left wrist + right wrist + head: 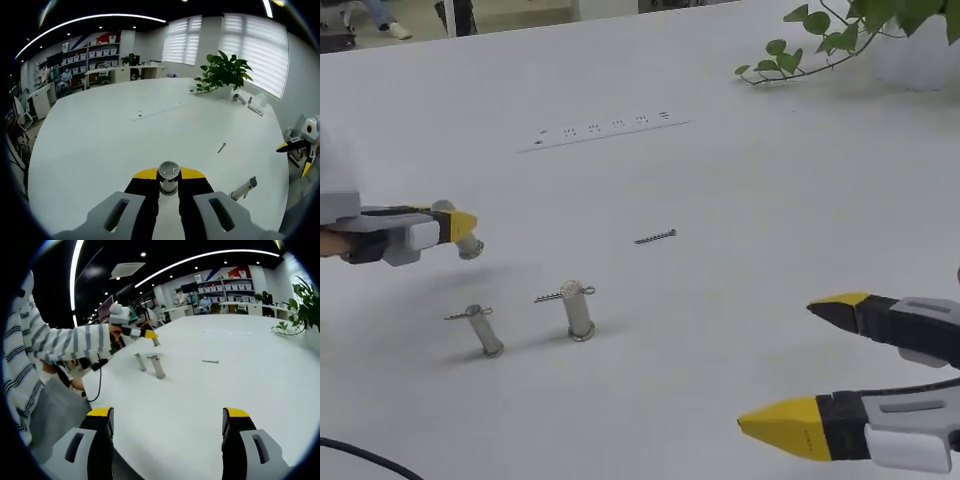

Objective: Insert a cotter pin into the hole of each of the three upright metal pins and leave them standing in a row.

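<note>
Right gripper [775, 366] hangs open by the surface's [770, 180] near edge — the loose cotter pin [655, 237] lies beyond it, long axis left-to-right — while the left gripper [465, 226] clenches the third metal pin [470, 247].

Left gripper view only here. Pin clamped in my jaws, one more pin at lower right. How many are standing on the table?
Observer: Two, side by side in the head view: left pin and right pin.
Operator: Cotter pins in them?
Observer: Yes. A cotter pin goes through the left pin's top, a second cotter pin through the right pin's.
Operator: Right gripper carrying anything?
Observer: No. The right gripper has its jaws wide open with nothing between them.
</note>
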Motion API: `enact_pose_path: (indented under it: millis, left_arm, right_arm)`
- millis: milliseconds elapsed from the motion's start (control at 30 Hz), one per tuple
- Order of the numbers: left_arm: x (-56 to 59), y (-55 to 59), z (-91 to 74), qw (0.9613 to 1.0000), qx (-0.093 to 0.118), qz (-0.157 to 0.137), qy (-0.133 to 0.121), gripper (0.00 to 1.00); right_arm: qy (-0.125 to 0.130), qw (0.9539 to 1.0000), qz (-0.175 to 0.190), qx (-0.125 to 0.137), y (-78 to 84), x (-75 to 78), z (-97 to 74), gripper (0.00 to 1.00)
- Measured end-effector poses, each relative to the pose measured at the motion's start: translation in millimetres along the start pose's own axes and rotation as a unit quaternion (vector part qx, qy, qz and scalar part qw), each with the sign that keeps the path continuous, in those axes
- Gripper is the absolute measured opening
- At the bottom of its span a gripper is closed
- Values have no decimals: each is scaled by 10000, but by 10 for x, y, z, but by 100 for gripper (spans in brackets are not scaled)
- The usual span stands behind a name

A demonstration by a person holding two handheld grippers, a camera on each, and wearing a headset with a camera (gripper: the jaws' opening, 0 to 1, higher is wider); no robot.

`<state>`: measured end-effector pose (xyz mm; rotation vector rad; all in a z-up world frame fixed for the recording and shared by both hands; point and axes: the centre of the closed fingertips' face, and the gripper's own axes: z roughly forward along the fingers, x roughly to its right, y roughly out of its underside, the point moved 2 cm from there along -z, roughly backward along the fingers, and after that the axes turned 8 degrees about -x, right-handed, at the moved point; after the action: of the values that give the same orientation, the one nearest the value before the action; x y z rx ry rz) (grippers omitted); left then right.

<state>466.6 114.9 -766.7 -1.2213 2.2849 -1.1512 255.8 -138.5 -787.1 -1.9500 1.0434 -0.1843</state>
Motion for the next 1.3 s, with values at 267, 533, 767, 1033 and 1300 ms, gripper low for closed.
enact_pose_path:
  millis: [267, 533, 767, 1033, 1300]
  left_arm:
    - [224, -214, -391, 9991, 214, 317, 162, 11]
    - [587, -271, -723, 9908, 670, 836, 827, 11]
    - [967, -97, -937, 9818, 728, 1280, 1195, 11]
    - [1194, 292, -877, 9794, 451, 1239, 1527, 11]
    - [1597, 526, -778, 9740, 240, 1350, 1805, 11]
  right_arm:
    - [-2, 10000, -23, 46, -12, 1, -14, 91]
    - [-27, 10000, -45, 27, 14, -1, -39, 91]
    - [-44, 10000, -48, 0, 26, -9, -32, 90]
    - [-88, 9999, -109, -81, 30, -34, -14, 90]
    - [-90, 9999, -44, -119, 61, -44, -12, 90]
